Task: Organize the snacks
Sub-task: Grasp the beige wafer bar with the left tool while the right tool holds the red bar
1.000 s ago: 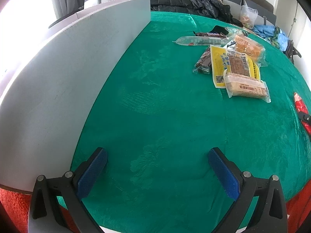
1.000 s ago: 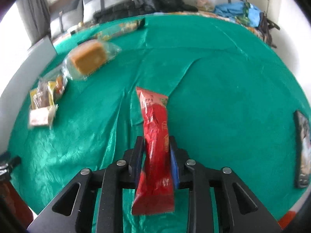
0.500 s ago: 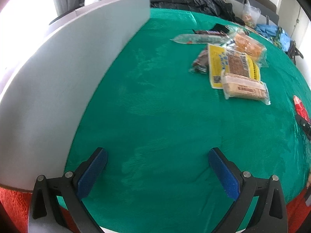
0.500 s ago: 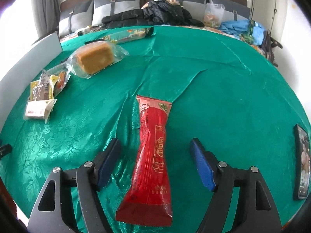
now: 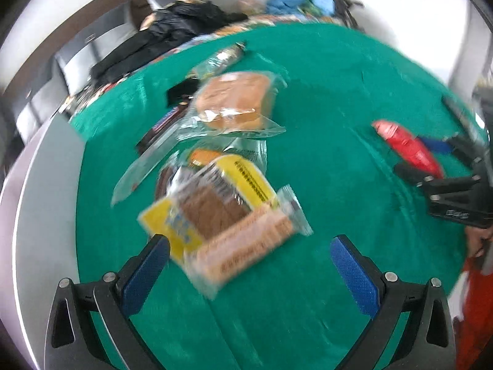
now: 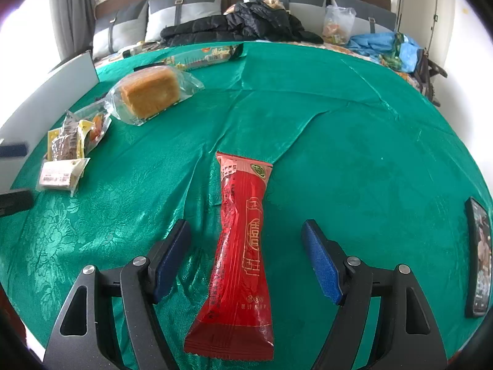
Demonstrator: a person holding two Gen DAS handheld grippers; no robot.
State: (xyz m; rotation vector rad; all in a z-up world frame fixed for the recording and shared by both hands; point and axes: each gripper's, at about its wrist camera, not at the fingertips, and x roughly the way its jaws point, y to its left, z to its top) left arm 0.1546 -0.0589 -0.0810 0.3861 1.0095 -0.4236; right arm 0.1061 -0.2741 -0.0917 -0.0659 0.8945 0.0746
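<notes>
Here the right gripper (image 6: 246,259) gapes wide, gripping nothing; the red snack packet (image 6: 242,252) lies flat on the green tablecloth (image 6: 354,141) between its blue pads, touching neither. Left gripper (image 5: 249,273) also wide, empty, facing the snack pile (image 5: 222,191).

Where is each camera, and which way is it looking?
Left wrist: rides the left gripper, jaws open, aimed across the green tablecloth at the blurred snack pile; the right gripper shows at the right edge.
Right wrist: rides the right gripper, jaws open, looking along the red snack packet toward the sofa.
Shared: red snack packet, wrapped bread, tablecloth.
</notes>
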